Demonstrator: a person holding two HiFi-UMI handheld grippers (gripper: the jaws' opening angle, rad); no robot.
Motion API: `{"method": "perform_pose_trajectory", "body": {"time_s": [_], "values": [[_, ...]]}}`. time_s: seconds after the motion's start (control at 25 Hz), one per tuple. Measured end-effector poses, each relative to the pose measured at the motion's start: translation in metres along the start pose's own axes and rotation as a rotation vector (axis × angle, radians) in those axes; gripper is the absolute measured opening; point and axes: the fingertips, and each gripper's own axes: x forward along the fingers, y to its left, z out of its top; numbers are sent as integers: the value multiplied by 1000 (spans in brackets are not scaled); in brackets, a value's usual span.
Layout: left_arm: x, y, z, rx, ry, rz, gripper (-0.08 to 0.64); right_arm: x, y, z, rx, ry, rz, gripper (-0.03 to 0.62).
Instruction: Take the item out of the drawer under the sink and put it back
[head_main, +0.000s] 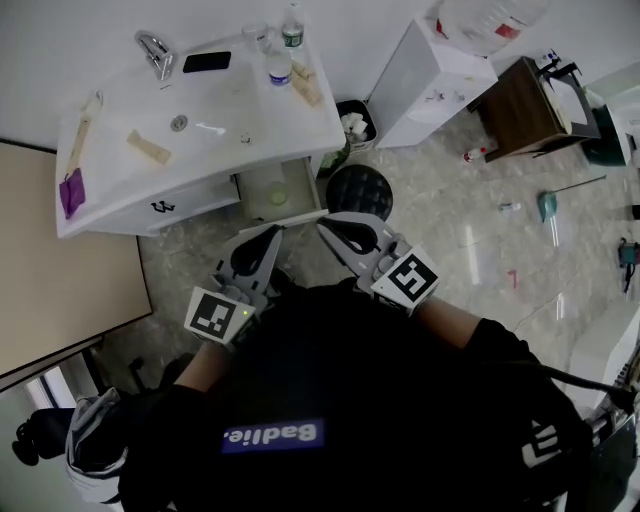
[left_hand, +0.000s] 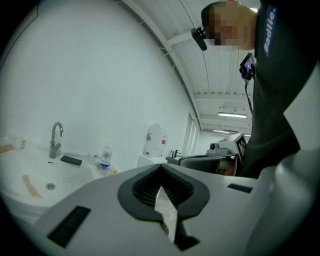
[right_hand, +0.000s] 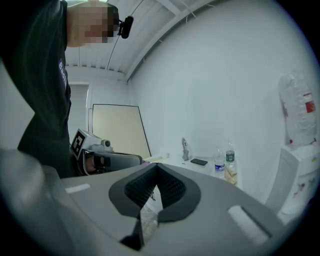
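Observation:
The white sink vanity (head_main: 120, 205) stands ahead of me, and the drawer (head_main: 290, 214) under it is pulled open. A small pale green item (head_main: 278, 197) lies inside it. My left gripper (head_main: 274, 233) and right gripper (head_main: 323, 223) are held close to my chest, tips pointing at the drawer's front from just short of it. Both are shut with nothing between the jaws. In the left gripper view the left gripper (left_hand: 162, 200) shows pads pressed together, and the right gripper (right_hand: 150, 200) looks the same in its own view.
On the counter are a faucet (head_main: 155, 52), a black phone (head_main: 207, 62), two water bottles (head_main: 281, 66) and a purple item (head_main: 71, 191). A round black stool (head_main: 358, 190) and a bin (head_main: 353, 120) stand right of the drawer, near a white cabinet (head_main: 425, 80).

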Motion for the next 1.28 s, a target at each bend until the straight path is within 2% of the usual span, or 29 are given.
{"method": "perform_pose_trajectory", "body": {"time_s": [0.24, 0.56, 0.68, 0.84, 1.12, 1.28], "values": [[15, 21, -12, -29, 42, -21, 6, 15, -10, 0, 0, 19, -3, -5], [46, 55, -40, -54, 106, 61, 6, 18, -45, 2, 17, 20, 24, -5], [57, 77, -69, -45, 149, 109, 6, 16, -56, -1, 32, 25, 25, -5], [69, 102, -113, -64, 261, 163, 6, 15, -68, -11, 54, 42, 20, -5], [92, 133, -184, -73, 418, 184, 6, 0, -89, -25, 95, 85, -28, -5], [98, 156, -231, -74, 543, 209, 8, -4, -97, -30, 100, 104, -42, -5]]}}
